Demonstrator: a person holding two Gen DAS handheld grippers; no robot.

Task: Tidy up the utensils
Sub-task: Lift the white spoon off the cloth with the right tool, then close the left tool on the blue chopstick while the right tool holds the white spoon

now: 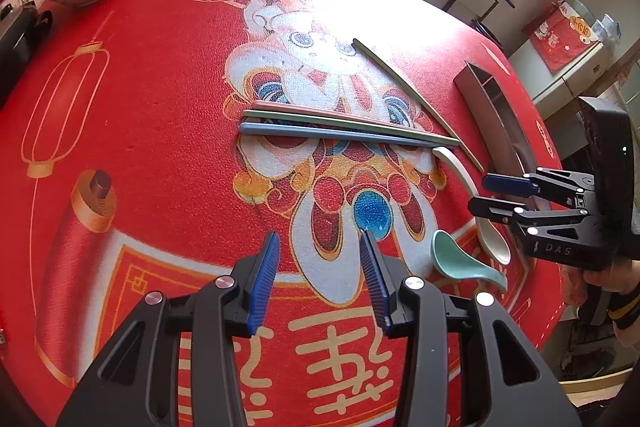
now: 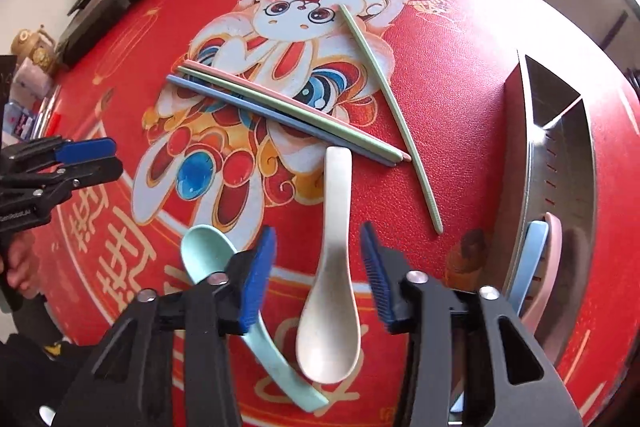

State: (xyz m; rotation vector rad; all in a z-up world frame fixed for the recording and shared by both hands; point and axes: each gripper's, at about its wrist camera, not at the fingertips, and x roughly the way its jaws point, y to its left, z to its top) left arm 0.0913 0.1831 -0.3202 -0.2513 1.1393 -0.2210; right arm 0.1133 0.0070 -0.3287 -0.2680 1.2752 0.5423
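two spoons [image 2: 538,263] already seen in the steel holder [image 2: 560,163], far right. cream spoon [image 2: 330,291], green spoon [image 2: 204,251] and four chopsticks [image 2: 280,111] left on tabletop. right gripper [image 2: 320,279] and left gripper [image 1: 320,283] fingers held wide, empty.

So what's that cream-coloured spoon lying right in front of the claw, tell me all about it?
The cream spoon is a soup spoon of matte, plastic-looking material, with a deep oval bowl and a broad flat handle. It lies flat on the red tablecloth, bowl up, bowl nearest the camera, handle pointing towards the chopsticks. It sits between the open fingers of the right claw, not gripped. The mint spoon lies beside it; whether they touch is unclear.
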